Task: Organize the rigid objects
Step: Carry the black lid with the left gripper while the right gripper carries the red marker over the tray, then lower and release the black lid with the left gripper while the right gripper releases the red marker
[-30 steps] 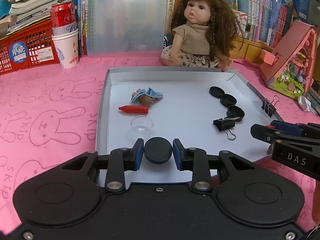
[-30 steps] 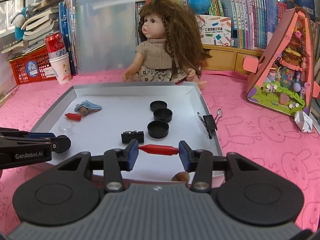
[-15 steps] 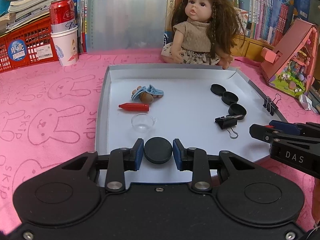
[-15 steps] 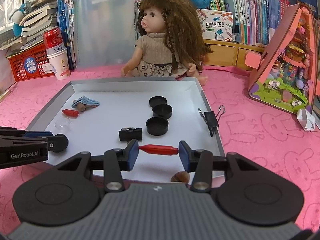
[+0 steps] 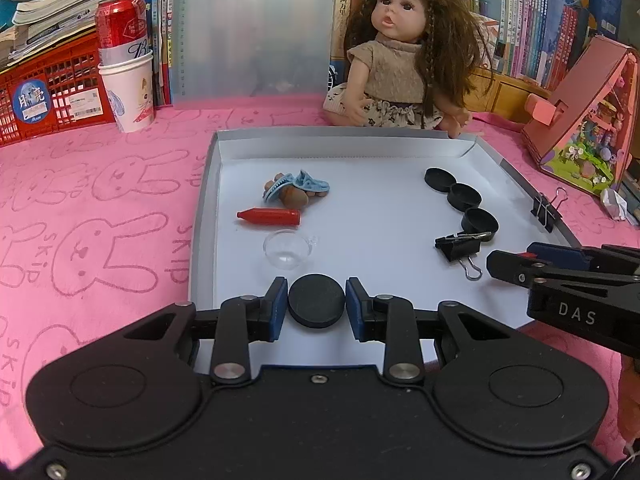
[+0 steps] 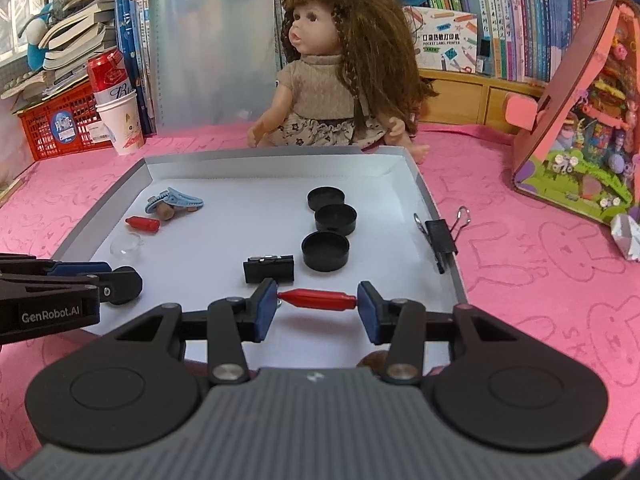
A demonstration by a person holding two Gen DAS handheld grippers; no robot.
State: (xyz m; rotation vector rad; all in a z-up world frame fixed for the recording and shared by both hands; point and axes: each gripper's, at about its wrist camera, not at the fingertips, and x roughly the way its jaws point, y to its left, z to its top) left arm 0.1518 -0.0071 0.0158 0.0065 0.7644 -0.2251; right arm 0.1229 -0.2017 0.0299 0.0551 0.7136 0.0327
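Observation:
My left gripper (image 5: 317,302) is shut on a black round cap (image 5: 317,300), held over the near left part of the white tray (image 5: 360,148). My right gripper (image 6: 317,300) is shut on a red crayon-shaped piece (image 6: 318,299), held endwise over the tray's near right edge. In the tray lie another red piece (image 5: 269,216), a clear round lid (image 5: 287,249), a blue clip (image 5: 296,185) on a brown piece, three black caps in a row (image 5: 464,196) and a black binder clip (image 5: 460,244).
A second binder clip (image 6: 440,236) is clamped on the tray's right rim. A doll (image 5: 400,52) sits behind the tray. A paper cup with a red can (image 5: 126,64) and a red basket (image 5: 40,92) stand at the back left. A pink toy house (image 5: 584,120) stands at the right.
Both grippers have drawn back a little and lifted slightly, each keeping its object. The things in the tray have not moved.

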